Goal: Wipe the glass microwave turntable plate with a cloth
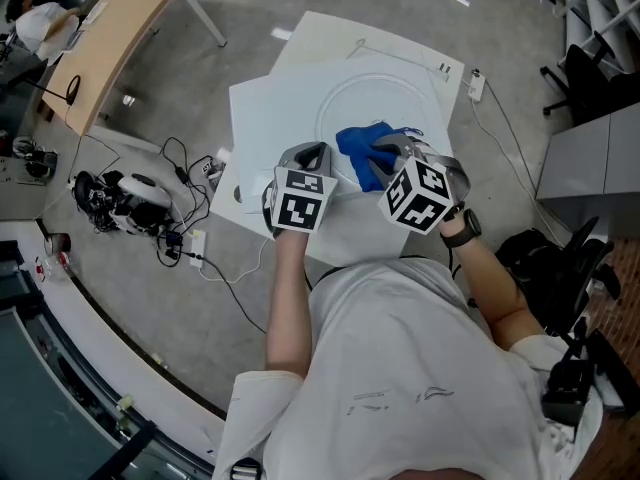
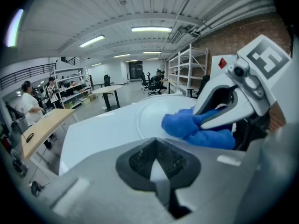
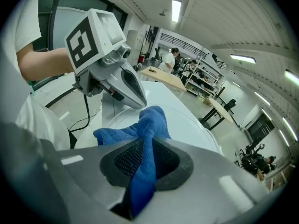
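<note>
The round glass turntable plate [image 1: 385,103] lies on a white table [image 1: 265,118]; it shows as a pale disc [image 2: 154,113] in the left gripper view. A blue cloth [image 1: 362,150] rests on its near part. My right gripper [image 1: 392,156] is shut on that cloth [image 3: 150,122], which runs back between the jaws [image 3: 145,167]. My left gripper [image 1: 312,158] sits at the plate's left rim, jaws closed on a thin pale sliver [image 2: 157,171] that looks like the rim. In the right gripper view its pointed tip [image 3: 139,101] touches the plate beside the cloth.
A wooden desk [image 1: 115,38] stands at the far left. Cables and power strips [image 1: 180,233] lie on the floor left of the table. A white adapter [image 1: 477,86] hangs at the table's right edge. An office chair [image 1: 560,258] is at my right. People [image 2: 28,107] stand far off.
</note>
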### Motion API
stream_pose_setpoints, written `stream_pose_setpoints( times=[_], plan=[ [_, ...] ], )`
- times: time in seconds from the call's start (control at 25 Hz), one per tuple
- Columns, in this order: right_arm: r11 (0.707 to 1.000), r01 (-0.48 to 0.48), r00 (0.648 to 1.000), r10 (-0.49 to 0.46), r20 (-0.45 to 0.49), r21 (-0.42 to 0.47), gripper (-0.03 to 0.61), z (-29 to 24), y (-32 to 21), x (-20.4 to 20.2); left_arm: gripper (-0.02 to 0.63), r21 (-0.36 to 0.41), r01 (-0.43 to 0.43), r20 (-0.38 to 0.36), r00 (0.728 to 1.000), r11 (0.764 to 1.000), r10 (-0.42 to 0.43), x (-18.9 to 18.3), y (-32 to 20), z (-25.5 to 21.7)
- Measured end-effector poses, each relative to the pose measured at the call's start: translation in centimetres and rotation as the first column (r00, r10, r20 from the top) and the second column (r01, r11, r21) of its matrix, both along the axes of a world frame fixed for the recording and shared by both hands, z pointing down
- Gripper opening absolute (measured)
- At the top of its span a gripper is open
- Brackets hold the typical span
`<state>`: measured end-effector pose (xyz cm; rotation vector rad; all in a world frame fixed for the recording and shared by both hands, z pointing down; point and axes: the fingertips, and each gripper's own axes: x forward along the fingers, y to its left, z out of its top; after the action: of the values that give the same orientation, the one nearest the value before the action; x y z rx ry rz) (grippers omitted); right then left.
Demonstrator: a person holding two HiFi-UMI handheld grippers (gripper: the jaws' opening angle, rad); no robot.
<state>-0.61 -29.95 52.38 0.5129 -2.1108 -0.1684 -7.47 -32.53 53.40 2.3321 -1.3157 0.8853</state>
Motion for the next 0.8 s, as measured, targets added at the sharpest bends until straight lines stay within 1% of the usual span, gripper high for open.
stream_pose_setpoints(
  times=[0.12,0.24,0.4,0.52,0.68,0.8],
  plan=[
    [0.999,0.032,0.999,-0.032,-0.015,0.017,0.049,0.2,-1.1,-2.5,0.000,0.004,0.003,0.006,1.000,1.000,-0.003,-0.2,0.1,0.2],
    [0.998,0.044,0.999,-0.043,-0.014,0.039,0.049,0.2,-2.9,-4.3,0.000,0.004,0.003,0.008,1.000,1.000,-0.003,-0.3,0.0,0.1],
    [0.999,-0.003,1.000,0.002,0.014,0.052,0.051,0.3,-6.1,-4.6,0.000,-0.005,-0.005,-0.003,1.000,1.000,0.005,-0.2,0.0,0.1],
    [0.996,-0.062,0.998,0.060,0.030,0.057,0.051,0.2,-8.5,-3.4,0.000,-0.019,-0.004,-0.018,1.000,1.000,0.003,-0.1,0.0,0.2],
    [0.986,-0.140,0.990,0.142,-0.013,0.094,0.051,0.2,-11.5,-0.2,0.000,0.016,-0.028,-0.022,0.999,0.999,0.029,0.5,-0.6,-0.3],
    [0.974,-0.200,0.978,0.205,-0.040,0.105,0.051,0.1,-12.5,2.8,0.000,0.014,-0.023,-0.020,1.000,1.000,0.024,0.5,-0.6,-0.2]
  ],
)
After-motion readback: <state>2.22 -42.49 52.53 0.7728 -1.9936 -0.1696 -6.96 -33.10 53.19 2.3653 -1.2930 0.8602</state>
